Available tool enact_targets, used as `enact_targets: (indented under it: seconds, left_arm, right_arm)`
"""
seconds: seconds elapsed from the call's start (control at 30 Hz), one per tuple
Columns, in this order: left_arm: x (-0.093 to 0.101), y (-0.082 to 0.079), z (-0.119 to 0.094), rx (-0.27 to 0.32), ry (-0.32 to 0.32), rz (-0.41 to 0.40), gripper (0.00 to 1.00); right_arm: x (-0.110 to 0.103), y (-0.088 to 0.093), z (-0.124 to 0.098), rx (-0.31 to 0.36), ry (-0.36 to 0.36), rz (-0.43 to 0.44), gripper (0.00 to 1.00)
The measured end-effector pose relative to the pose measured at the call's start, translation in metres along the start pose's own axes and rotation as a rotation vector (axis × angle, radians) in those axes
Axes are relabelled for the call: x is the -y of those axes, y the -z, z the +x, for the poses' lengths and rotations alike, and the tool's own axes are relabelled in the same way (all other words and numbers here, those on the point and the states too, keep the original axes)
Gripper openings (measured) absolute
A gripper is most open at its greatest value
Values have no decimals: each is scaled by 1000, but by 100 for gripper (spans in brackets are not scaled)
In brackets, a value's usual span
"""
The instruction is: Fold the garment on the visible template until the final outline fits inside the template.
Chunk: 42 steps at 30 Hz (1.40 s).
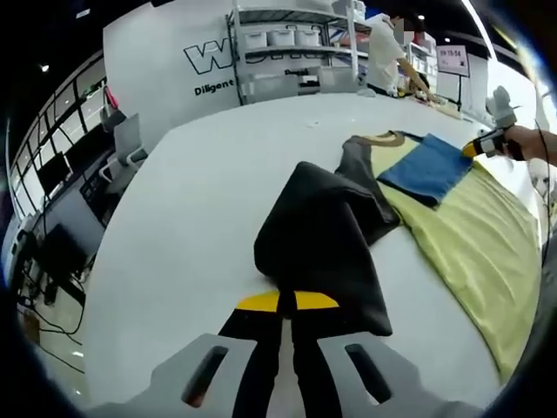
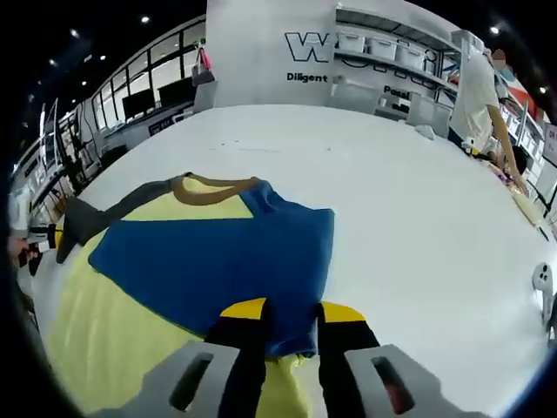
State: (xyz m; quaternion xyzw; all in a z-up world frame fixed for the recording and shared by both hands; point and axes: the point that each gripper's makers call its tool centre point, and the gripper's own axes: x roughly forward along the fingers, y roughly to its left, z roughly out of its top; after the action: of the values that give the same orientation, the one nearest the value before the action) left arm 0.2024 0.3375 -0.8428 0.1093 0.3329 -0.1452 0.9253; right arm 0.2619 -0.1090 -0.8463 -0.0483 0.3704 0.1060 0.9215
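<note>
1 garment, a yellow, blue and dark grey long-sleeved shirt with a brown collar (image 2: 187, 252), lies spread on the broad white table (image 2: 400, 192), its yellow body flat and its blue panel already turned across the chest. No separate template outline can be made out on the tabletop. In the left gripper view the left gripper (image 1: 287, 305) has its 2 black, yellow-tipped jaws pinched together on the cuff end of the dark grey sleeve (image 1: 322, 235), which rises in a loose fold towards the body, probably so it can be carried inward over the yellow cloth. In the right gripper view the right gripper (image 2: 291, 313) is clamped on the near edge of the blue panel (image 2: 218, 257), its jaws straddling the hem, seemingly to pin or draw that fold square. Each gripper appears small at the other view's edge. Beyond the table stand white shelving with bins (image 2: 392, 52) and a person at another bench (image 2: 479, 87).
</note>
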Motion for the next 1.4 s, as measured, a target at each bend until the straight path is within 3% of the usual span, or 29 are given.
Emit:
enact_targets:
  seconds: [0.07, 0.1, 0.23, 0.7, 0.8, 0.83, 0.9, 0.97, 1.03, 1.1, 1.13, 1.27, 1.4]
  left_arm:
    - [0, 0, 0, 1, -5, -3, 0]
    - [0, 0, 0, 1, -6, -4, 0]
    - [-1, 0, 0, 3, -16, -7, 0]
    - [-9, 4, -4, -6, -61, 10, 0]
    - [-15, 6, -7, -17, -97, 38, 0]
    - [-20, 7, -8, -24, -117, 39, 0]
    - [-23, 8, -9, -21, -120, 25, 0]
    - [-24, 9, -11, -19, -118, 9, 0]
    - [-24, 10, -12, -22, -119, 16, 0]
    - [-24, 11, -12, -23, -121, 16, 0]
    - [-24, 11, -13, -23, -122, 15, 0]
    - [-24, 9, -14, -19, -128, 27, 0]
    - [-26, 7, -15, -15, -150, 54, 0]
  right_arm:
    - [1, 2, 0, -10, 13, -7, 1]
    - [6, 5, -2, -25, 52, 25, 0]
    - [4, 3, 0, -32, 43, -64, 0]
    - [24, -4, -5, -19, 98, -148, 0]
    - [23, 1, -4, -43, 68, -105, 0]
    - [16, 4, -5, -50, 44, -46, 0]
    - [13, 2, -7, -38, 40, -52, 0]
    - [-2, 5, -6, -48, -16, 10, 0]
    - [2, 6, -7, -56, 16, 16, 0]
    - [13, 4, -7, -53, 80, -48, 19]
    - [15, 0, -10, -37, 105, -92, 23]
    - [-8, -17, -14, 57, 21, -85, 25]
    - [-34, -24, -14, 84, -45, -131, 26]
